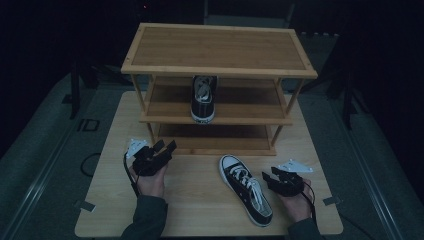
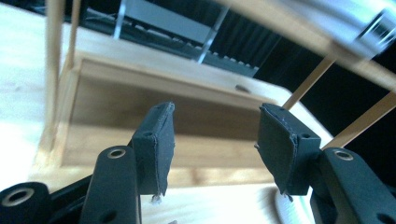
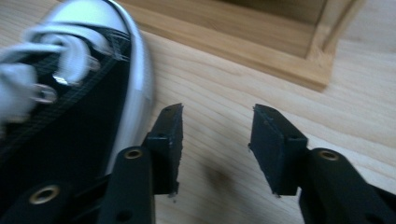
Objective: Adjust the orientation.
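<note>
Right gripper (image 1: 270,176) jaws apart, nothing between, just beside black sneaker (image 1: 246,195) near table (image 1: 200,200) front edge. Left gripper (image 1: 165,147) released. Best: pinch sneaker side wall, lift level toward shoe rack (image 1: 220,67).

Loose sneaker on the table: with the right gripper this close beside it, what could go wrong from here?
1. The right gripper stands open beside the sneaker, nothing between its jaws. Closing here would likely grab air or nudge the shoe aside.
2. The white laces lie loose, so a jaw may snag them rather than the upper.
3. The other shoe sits mid-shelf on the rack; putting this one in carelessly could knock it.
</note>
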### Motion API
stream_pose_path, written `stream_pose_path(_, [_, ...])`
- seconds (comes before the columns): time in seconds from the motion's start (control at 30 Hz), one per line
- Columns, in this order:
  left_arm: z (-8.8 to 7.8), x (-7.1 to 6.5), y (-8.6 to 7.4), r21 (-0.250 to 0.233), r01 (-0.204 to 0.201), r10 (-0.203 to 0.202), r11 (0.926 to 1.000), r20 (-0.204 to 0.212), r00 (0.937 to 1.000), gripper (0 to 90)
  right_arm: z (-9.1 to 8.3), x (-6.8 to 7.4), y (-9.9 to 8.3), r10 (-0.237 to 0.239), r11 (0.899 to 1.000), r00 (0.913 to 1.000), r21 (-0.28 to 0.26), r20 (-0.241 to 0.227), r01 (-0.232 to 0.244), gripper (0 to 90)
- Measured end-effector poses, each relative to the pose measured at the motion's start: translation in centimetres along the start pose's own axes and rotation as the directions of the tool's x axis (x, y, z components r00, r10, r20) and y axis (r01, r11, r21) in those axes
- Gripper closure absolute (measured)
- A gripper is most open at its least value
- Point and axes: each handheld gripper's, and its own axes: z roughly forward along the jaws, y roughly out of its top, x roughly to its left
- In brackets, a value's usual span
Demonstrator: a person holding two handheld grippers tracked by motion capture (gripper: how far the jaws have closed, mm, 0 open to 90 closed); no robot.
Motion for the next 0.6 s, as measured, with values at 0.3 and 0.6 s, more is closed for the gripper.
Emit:
stream_pose_path(0.3, [0.2,1.1,-2.7,0.074,-0.051,0.053,0.996,-0.022,0.9984,45.6,-2.9,1.2,0.6,-0.003,0.997,0.9969,-0.074,-0.079,-0.003,56.8])
stream_pose_path(0.6, [0.1,1.4,-3.6,0.119,-0.074,0.079,0.9901,-0.034,0.9963,45.0,-4.6,2.5,0.5,-0.008,0.996,0.9805,-0.091,-0.196,-0.01,65.2])
